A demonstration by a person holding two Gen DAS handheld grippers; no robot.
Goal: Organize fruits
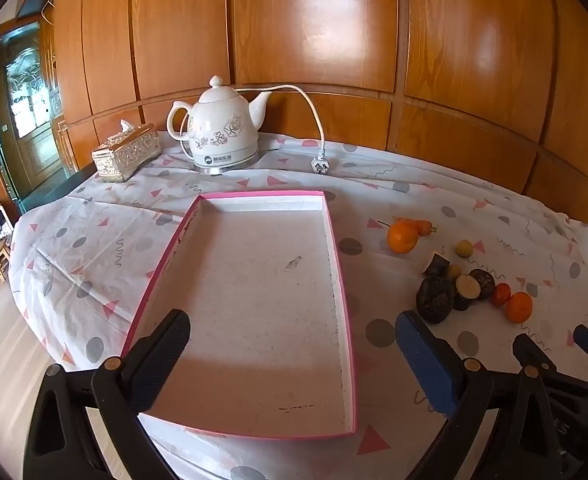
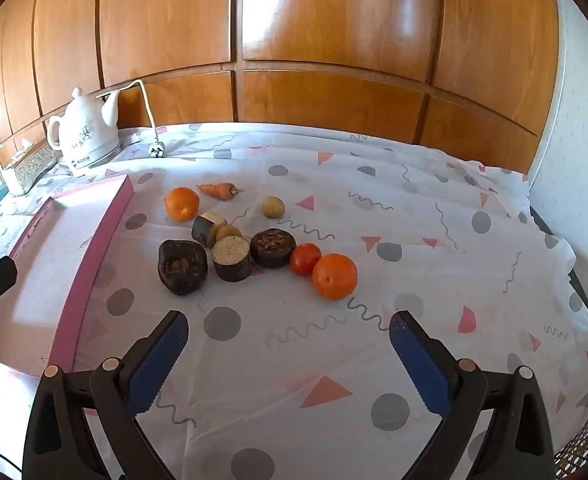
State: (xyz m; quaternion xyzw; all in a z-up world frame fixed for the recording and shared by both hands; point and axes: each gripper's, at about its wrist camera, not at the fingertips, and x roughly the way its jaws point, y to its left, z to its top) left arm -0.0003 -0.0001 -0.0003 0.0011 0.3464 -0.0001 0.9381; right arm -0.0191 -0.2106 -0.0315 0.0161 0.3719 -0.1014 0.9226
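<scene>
Fruits and other foods lie in a loose bunch on the bench, right of the pink tray (image 1: 340,256). A big orange (image 2: 334,276) sits at the near right of the bunch, touching a small red tomato (image 2: 305,259). Another orange (image 2: 181,203) sits at the far left, near a carrot (image 2: 218,190). A small yellow fruit (image 2: 273,207) sits alone at the far side. Dark round chunks (image 2: 231,258) crowd the middle. The tray has nothing in it. The left claw (image 1: 294,344) hangs over the near end of the tray, its fingers wide apart, holding nothing. The right claw (image 2: 289,344) hangs over the spotted cloth (image 2: 414,208), just near of the bunch, also wide apart and holding nothing. Far left stand a white kettle (image 1: 221,128) and a tissue box (image 1: 127,152).
</scene>
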